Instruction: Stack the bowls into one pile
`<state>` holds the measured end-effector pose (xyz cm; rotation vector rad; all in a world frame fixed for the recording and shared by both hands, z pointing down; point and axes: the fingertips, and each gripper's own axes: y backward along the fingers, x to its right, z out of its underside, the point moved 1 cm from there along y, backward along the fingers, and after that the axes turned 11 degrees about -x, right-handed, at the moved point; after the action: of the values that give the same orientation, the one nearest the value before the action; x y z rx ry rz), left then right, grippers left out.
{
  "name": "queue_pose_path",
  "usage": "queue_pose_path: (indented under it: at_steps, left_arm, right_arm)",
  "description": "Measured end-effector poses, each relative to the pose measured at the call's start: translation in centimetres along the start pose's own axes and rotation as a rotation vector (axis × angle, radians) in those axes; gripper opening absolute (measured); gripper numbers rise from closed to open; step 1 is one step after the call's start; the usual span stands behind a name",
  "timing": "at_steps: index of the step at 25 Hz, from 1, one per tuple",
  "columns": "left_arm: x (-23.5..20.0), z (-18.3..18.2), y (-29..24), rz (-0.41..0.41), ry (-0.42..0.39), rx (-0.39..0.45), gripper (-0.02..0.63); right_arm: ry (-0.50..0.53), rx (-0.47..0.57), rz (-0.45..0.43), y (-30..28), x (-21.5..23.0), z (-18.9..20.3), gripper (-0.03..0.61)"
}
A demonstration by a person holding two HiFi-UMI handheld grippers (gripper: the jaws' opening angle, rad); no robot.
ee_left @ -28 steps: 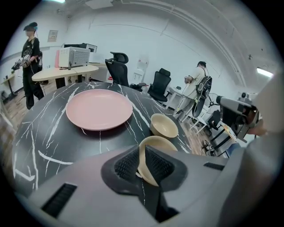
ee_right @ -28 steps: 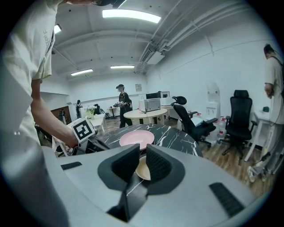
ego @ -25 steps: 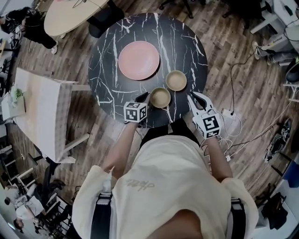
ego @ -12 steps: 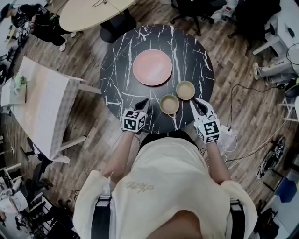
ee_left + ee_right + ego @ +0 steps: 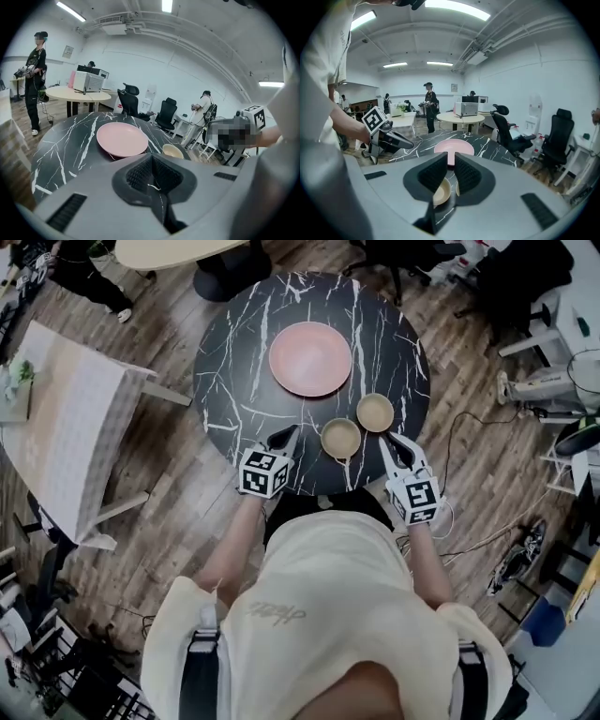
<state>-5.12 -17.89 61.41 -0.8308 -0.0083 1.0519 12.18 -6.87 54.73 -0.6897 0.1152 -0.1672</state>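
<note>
Your left gripper [image 5: 285,436] has just closed its jaws together, empty. Your right gripper [image 5: 390,441] has a narrow, empty gap. Just ahead of it sit the nearer bowl [image 5: 340,438] and the farther bowl [image 5: 375,412]. Advancing with so narrow a gap could bump a rim and shove that bowl away.

L bowl [image 5: 340,439], R bowl [image 5: 375,412] adj. — plate [image 5: 310,359] behind

Two shallow, round tan bowls, both upright and empty (not yet stacked). First bowl [image 5: 340,439] sits just right of frame centre in the head view, near the lower edge of the dark marbled worktop [image 5: 234,381]. Second bowl [image 5: 375,412] lies just beside it, up-right.
</note>
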Motion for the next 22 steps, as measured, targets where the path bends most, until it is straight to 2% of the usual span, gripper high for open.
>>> queue_pose_path:
  at_steps: [5,11,16,22]
  left_arm:
    - [1.9,0.2,0.5,0.002,-0.003,0.02,0.018]
    - [3.4,0.2,0.2,-0.07,0.016,0.019,0.018]
    - [5.1,-1.1,-0.2,-0.148,0.051,0.03,0.018]
    - [7.4,-0.4,-2.1,-0.221,0.087,-0.026,0.018]
  right_arm:
    - [0.038,-0.017,-0.018,-1.5,1.3,0.2,0.069]
    - [0.078,-0.01,-0.067,-2.7,4.2,0.6,0.069]
    - [0.078,-0.076,-0.14,-5.9,7.2,3.9,0.069]
    - [0.056,-0.144,-0.231,-10.2,10.2,8.0,0.074]
